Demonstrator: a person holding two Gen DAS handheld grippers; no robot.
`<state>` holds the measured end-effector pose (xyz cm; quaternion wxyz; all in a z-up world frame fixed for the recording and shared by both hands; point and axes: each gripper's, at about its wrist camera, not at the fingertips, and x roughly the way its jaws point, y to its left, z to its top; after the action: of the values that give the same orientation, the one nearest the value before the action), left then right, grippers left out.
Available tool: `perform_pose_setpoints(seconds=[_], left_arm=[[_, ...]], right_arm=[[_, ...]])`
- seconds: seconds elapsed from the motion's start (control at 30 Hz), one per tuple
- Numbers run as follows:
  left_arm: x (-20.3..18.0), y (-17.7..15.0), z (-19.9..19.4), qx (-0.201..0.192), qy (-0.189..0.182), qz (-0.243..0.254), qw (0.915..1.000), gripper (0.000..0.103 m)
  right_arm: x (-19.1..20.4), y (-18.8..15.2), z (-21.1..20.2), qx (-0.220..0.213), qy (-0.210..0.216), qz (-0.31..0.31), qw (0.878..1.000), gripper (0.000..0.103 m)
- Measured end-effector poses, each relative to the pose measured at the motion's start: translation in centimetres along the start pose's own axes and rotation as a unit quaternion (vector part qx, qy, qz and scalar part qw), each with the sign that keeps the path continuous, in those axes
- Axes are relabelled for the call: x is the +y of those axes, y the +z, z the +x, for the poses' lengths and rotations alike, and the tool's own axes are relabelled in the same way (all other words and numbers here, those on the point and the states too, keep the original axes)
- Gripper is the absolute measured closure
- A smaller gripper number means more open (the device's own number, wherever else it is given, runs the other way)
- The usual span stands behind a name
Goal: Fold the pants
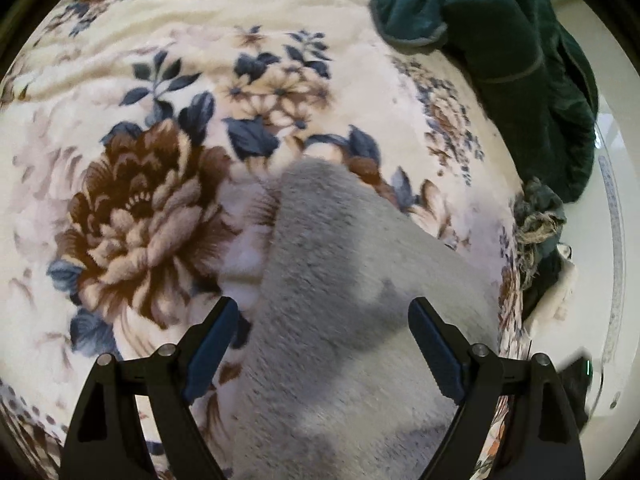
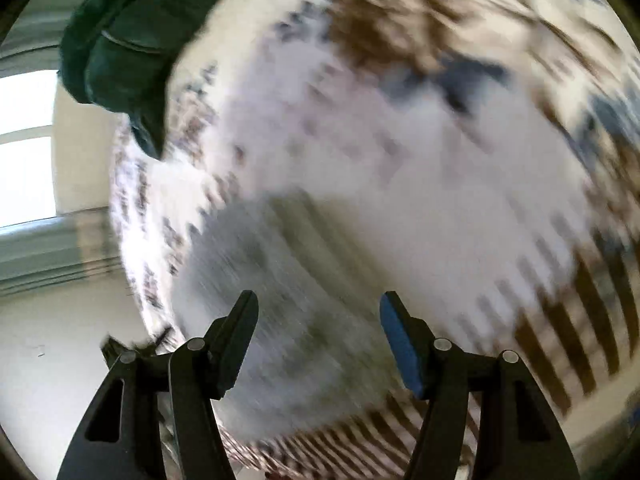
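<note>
Both grippers hang over the bed now; the left gripper [image 1: 323, 334] has its jaws spread wide with nothing pinched, the grey pants [image 1: 340, 300] lying directly beneath and between them, on the floral blanket [image 1: 132, 208] near its right-hand edge. The right gripper [image 2: 318, 320] is open too, jaws well apart and empty, over what looks like the same grey fabric [image 2: 288, 280]; that view is smeared with motion, so I can't say which part of the garment it faces. A dark green garment [image 1: 520, 60] sits bunched at the far corner, well apart from the pants. The cloth looks thick, fleecy and limp; light, I'd judge, and sure to sag and drape when lifted; not slippery against the plush blanket. Best hold seems a firm pinch on an edge or hem, one gripper to each corner.
</note>
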<state>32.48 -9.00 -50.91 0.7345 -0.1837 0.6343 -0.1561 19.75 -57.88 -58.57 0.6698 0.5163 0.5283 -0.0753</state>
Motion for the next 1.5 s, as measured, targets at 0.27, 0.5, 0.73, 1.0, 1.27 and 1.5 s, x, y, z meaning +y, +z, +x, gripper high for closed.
perform_pose_setpoints(seconds=[0.27,0.5,0.73,1.0,1.27,1.5], left_arm=[[-1.7,-1.8,1.8,0.015,0.041,0.058,0.9973,0.004],[0.6,-3.6,3.4,0.041,0.036,0.027,0.9982,0.004],[1.7,-5.3,3.4,0.051,0.024,0.003,0.9984,0.004],[2.2,-5.8,3.5,0.053,0.027,-0.001,0.9982,0.004],[1.2,-5.8,4.0,0.068,0.026,0.017,0.9972,0.003],[0.3,-8.5,1.7,0.074,0.035,0.049,0.9955,0.003]], right_arm=[[1.9,6.0,9.1,0.047,0.023,0.014,0.999,0.073],[0.9,6.2,9.0,0.03,-0.012,0.012,0.999,0.094],[-2.9,-1.2,3.5,0.071,-0.001,0.042,0.997,0.034],[-7.8,-7.2,6.9,0.079,0.112,0.179,0.974,0.087],[-8.3,-6.9,5.5,0.091,-0.013,0.084,0.992,0.088],[-2.0,-6.2,3.0,0.047,0.003,0.007,0.999,0.041]])
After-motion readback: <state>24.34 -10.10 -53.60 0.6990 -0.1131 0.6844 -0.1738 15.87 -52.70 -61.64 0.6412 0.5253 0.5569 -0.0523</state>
